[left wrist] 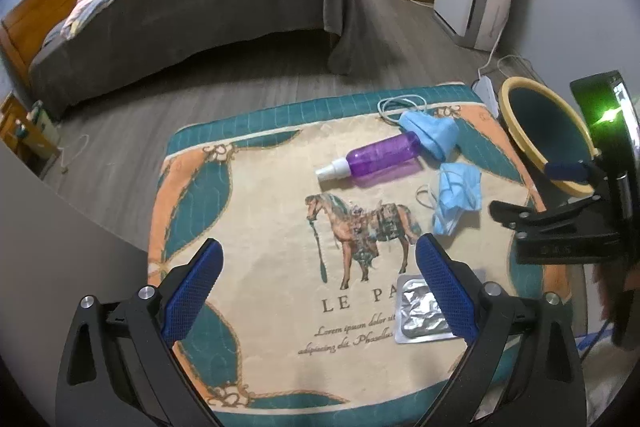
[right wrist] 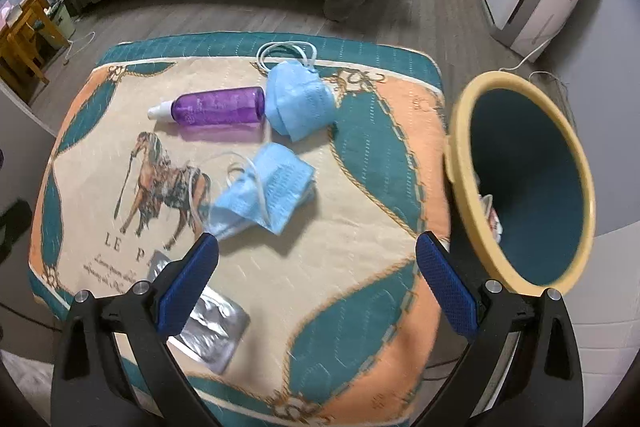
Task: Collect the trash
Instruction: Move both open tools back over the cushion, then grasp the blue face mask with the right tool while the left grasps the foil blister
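Both grippers stood open and empty above the horse-print cloth point(right wrist: 360, 247). Right gripper point(right wrist: 318, 269): foil blister pack point(right wrist: 212, 327) lay under its left finger, nearest. Just ahead, slightly left, lay a crumpled blue mask point(right wrist: 264, 195); beyond it a second blue mask point(right wrist: 298, 103) touching the base of the purple spray bottle point(right wrist: 218, 111). Teal bin with yellow rim point(right wrist: 460, 163) stood to the right. Left gripper point(left wrist: 320, 277): blister pack point(left wrist: 420, 311) at its right finger, masks ahead-right.
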The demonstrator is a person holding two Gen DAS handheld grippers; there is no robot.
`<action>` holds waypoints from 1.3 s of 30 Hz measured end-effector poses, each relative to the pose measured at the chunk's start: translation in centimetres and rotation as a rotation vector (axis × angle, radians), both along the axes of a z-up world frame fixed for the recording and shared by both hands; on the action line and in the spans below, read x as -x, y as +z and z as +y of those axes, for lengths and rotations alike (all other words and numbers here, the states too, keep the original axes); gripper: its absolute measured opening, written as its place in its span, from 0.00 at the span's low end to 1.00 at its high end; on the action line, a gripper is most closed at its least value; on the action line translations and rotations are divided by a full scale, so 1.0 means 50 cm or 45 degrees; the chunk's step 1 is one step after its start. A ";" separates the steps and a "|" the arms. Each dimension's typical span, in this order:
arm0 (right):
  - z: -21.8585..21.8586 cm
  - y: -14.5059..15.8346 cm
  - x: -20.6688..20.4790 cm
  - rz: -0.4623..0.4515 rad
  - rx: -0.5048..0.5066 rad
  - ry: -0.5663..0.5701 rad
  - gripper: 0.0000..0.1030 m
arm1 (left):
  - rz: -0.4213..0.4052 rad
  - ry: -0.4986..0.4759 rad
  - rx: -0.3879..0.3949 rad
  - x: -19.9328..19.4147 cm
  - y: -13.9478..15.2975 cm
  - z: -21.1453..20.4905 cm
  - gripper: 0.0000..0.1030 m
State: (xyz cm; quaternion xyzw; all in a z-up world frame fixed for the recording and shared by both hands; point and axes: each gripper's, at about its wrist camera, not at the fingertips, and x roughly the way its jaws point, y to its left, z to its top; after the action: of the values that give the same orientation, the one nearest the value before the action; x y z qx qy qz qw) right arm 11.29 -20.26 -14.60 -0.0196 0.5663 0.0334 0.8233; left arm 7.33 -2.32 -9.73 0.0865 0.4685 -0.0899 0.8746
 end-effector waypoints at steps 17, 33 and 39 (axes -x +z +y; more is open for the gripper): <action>0.061 -0.097 -0.072 0.108 -0.039 0.114 0.55 | 0.102 -0.003 0.013 -0.022 -0.041 -0.003 0.93; -0.033 0.046 -0.015 0.031 -0.086 0.099 0.11 | 0.335 -0.289 -0.004 0.021 -0.133 -0.100 0.93; -0.065 0.057 0.007 0.033 -0.136 0.061 0.11 | 0.441 -0.486 -0.106 0.061 -0.179 -0.148 0.93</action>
State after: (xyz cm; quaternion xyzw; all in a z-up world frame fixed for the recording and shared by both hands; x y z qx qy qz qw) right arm 10.95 -23.52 -11.75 0.0112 0.5738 0.0835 0.8147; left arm 4.26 -9.71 -18.70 0.1928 0.5896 -0.2474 0.7443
